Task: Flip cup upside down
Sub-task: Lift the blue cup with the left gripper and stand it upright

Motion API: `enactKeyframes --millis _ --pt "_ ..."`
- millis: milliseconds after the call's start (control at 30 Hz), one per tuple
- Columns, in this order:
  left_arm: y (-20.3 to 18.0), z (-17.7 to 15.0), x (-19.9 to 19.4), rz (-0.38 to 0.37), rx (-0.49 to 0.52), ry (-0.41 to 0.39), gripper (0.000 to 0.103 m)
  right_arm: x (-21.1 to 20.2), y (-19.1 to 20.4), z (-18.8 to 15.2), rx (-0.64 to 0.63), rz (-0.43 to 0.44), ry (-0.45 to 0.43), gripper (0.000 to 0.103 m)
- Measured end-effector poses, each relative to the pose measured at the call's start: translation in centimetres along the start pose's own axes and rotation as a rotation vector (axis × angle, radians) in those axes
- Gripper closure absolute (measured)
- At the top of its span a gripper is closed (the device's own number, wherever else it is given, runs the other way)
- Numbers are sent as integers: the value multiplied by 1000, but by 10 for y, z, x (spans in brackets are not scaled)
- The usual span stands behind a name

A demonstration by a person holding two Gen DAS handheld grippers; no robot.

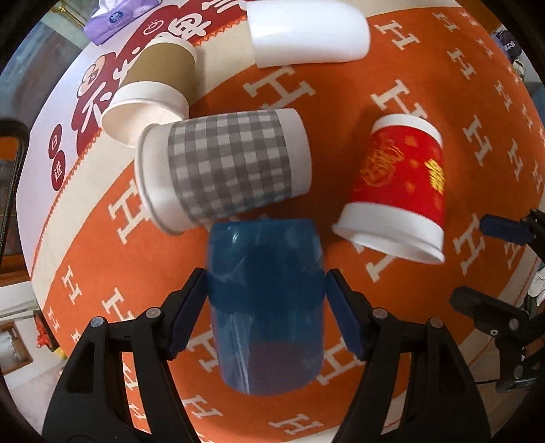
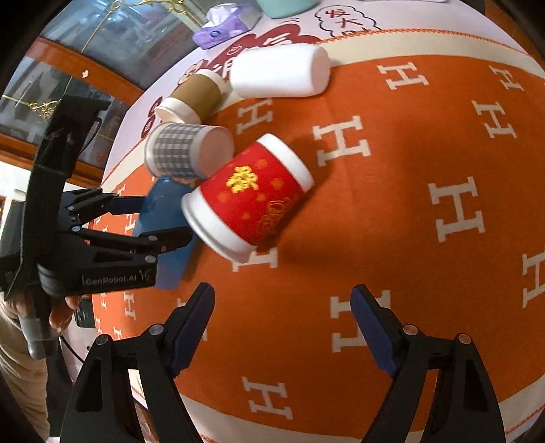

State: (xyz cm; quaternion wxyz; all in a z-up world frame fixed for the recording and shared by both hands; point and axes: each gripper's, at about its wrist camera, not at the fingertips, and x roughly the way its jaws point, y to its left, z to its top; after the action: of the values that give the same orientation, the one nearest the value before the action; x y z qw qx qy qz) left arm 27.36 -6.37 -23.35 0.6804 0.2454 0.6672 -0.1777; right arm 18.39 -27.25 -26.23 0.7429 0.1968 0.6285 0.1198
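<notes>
My left gripper (image 1: 265, 289) is shut on a translucent blue cup (image 1: 265, 306) and holds it tilted above the orange cloth; the blue cup also shows in the right wrist view (image 2: 163, 218), between the left gripper's fingers (image 2: 163, 238). A red cup with gold print (image 1: 398, 191) lies tilted on the cloth to the right; in the right wrist view the red cup (image 2: 248, 197) lies ahead and left. My right gripper (image 2: 282, 303) is open and empty, short of the red cup. It also shows at the right edge of the left wrist view (image 1: 490, 259).
A grey checked cup (image 1: 221, 170), a brown cup (image 1: 153, 88) and a white cup (image 1: 306, 30) lie on their sides at the back. A purple tissue pack (image 2: 224, 27) sits beyond. The orange cloth with white H letters (image 2: 408, 204) covers the table.
</notes>
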Motion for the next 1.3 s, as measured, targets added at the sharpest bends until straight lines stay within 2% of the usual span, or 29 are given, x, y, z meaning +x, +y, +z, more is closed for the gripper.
enactKeyframes --millis 200,333,600,867,1033,1133,1300 --pt "0 6 4 5 -18 -9 35 3 -7 5 12 -7 7 19" --pt "3 0 2 -5 -71 -9 36 5 -6 7 11 2 13 21" --pt "12 -33 -12 -80 -216 -8 36 -10 -5 -4 11 5 4 21" --pt "18 -82 -30 -173 -413 8 36 -30 -3 -23 8 3 -20 21" --pt "-13 -122 -44 -238 -509 2 36 -45 -4 -46 17 -4 -32 22" --pt "-39 -140 -43 -229 -537 -11 36 -50 -6 -59 29 -16 -37 22" --pt "-67 -151 -23 -267 -612 -3 36 -59 -19 -77 55 -46 -47 22"
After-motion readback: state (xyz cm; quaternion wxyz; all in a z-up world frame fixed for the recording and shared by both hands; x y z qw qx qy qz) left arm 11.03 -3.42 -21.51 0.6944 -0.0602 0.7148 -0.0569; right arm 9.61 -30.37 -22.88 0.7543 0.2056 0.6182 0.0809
